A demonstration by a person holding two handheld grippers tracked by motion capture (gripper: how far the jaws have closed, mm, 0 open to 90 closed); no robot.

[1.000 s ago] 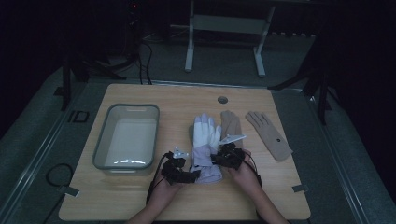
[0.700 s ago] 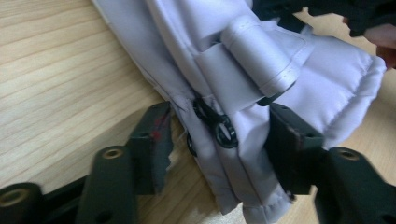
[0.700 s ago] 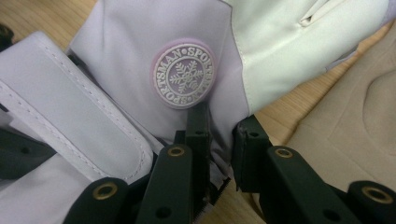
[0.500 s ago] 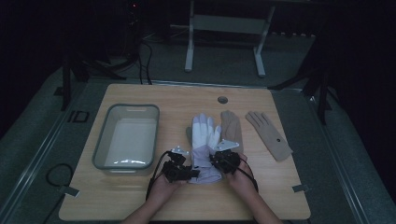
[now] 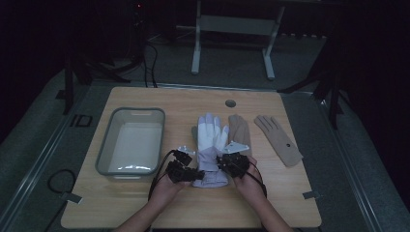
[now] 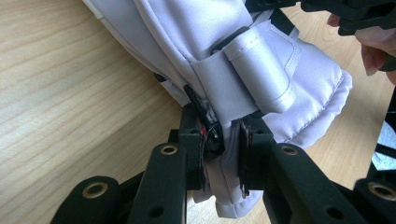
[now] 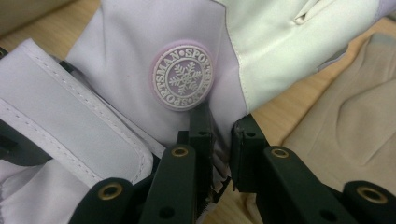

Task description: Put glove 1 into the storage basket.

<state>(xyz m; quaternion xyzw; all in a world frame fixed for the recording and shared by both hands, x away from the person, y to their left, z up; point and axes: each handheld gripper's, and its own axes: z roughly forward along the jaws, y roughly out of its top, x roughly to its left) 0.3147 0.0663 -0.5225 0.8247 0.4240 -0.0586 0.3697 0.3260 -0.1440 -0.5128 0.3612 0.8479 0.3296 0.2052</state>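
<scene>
Lying on wooden table [image 5: 145, 208], dark room

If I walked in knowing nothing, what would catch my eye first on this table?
The pale lilac ski glove at the middle of the table, pinched at its cuff by the left gripper and the right gripper; its round snowflake badge stands out. To its left sits a grey plastic bin, and to its right lie two tan gloves.

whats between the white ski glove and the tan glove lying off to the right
Another tan fabric glove, partly tucked under the white padded ski glove; then bare wood before the far tan glove, in the high view.
</scene>
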